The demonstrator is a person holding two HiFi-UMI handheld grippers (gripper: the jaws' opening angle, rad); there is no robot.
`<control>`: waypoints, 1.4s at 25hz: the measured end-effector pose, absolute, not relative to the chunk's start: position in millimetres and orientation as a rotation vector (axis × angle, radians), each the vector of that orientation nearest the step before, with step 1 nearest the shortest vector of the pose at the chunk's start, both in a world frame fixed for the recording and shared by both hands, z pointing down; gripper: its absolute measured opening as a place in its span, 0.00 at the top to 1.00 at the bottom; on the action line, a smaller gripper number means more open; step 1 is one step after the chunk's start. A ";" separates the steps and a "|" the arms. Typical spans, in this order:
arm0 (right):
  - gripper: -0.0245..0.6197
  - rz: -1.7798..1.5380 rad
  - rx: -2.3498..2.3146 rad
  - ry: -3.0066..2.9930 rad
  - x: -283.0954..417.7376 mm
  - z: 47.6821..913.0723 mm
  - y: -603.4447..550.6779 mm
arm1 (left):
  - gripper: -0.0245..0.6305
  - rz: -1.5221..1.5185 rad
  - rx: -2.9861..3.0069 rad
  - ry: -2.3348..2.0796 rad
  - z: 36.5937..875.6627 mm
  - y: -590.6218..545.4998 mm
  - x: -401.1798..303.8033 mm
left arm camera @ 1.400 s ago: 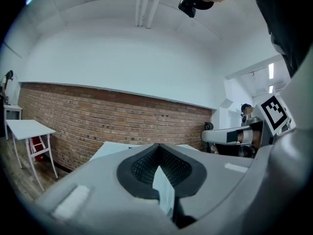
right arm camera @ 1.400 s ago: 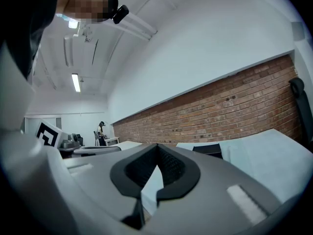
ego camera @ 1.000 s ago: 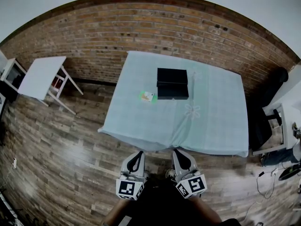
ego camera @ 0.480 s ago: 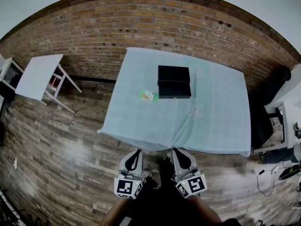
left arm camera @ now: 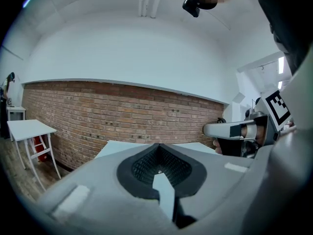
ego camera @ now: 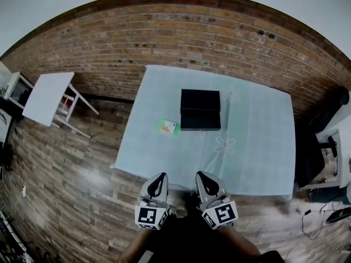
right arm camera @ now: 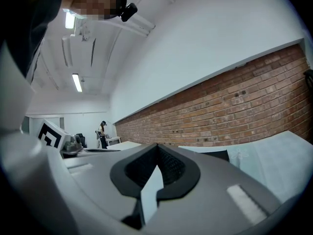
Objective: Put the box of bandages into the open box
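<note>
Both grippers have come up to the near edge of the table [ego camera: 252, 147]. The left gripper [ego camera: 159, 176] and right gripper [ego camera: 201, 175] each have jaws together and hold nothing. The bandage box [ego camera: 168, 127] lies flat just left of the open box [ego camera: 200, 109], not touching it. It is probably light, thin card that crushes easily, so a gentle pinch across its narrow sides should suit.

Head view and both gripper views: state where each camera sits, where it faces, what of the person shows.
Head view: on the head, steeply down at pale green cloth-covered table, black open box, small green-and-white box; left gripper, right gripper, forearms below.
Left gripper view: rides left gripper, along shut jaws toward red brick wall; right gripper at right.
Right gripper view: mirrored, shut jaws; left marker cube at left.
Shared: wall and table.
</note>
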State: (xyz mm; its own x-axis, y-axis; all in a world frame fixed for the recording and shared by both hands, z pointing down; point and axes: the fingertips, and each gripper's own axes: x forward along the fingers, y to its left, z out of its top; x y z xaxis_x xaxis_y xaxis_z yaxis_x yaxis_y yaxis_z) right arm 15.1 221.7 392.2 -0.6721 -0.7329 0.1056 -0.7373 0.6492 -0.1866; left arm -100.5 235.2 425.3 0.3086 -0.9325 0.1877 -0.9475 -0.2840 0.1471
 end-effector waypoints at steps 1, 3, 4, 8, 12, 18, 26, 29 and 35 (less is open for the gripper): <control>0.96 0.338 1.244 -2.841 16.7 392.3 212.4 | 0.96 0.101 2.342 -1.727 424.9 225.7 -96.3; 0.96 0.346 1.212 -2.853 21.2 392.7 194.6 | 0.96 0.118 2.343 -1.740 424.8 208.2 -88.1; 0.96 0.352 1.198 -2.858 23.8 393.0 186.6 | 0.96 0.124 2.342 -1.746 424.6 200.5 -84.4; 0.96 0.382 1.152 -2.883 31.6 395.7 162.1 | 0.96 0.172 2.329 -1.782 426.1 178.7 -76.7; 0.96 0.415 1.121 -2.888 33.1 398.7 145.7 | 0.96 0.223 2.318 -1.787 428.7 165.5 -76.9; 0.96 0.425 1.144 -2.878 28.0 403.5 120.9 | 0.96 0.231 2.312 -1.765 435.8 138.0 -84.7; 0.96 0.408 1.226 -2.815 8.8 414.2 86.3 | 0.96 0.203 2.327 -1.656 454.0 93.1 -109.0; 0.96 0.415 1.258 -2.786 -3.2 420.2 72.4 | 0.96 0.219 2.348 -1.632 460.1 74.1 -121.1; 0.96 0.431 1.270 -2.740 -26.3 431.3 45.8 | 0.96 0.266 2.365 -1.570 481.7 44.2 -140.8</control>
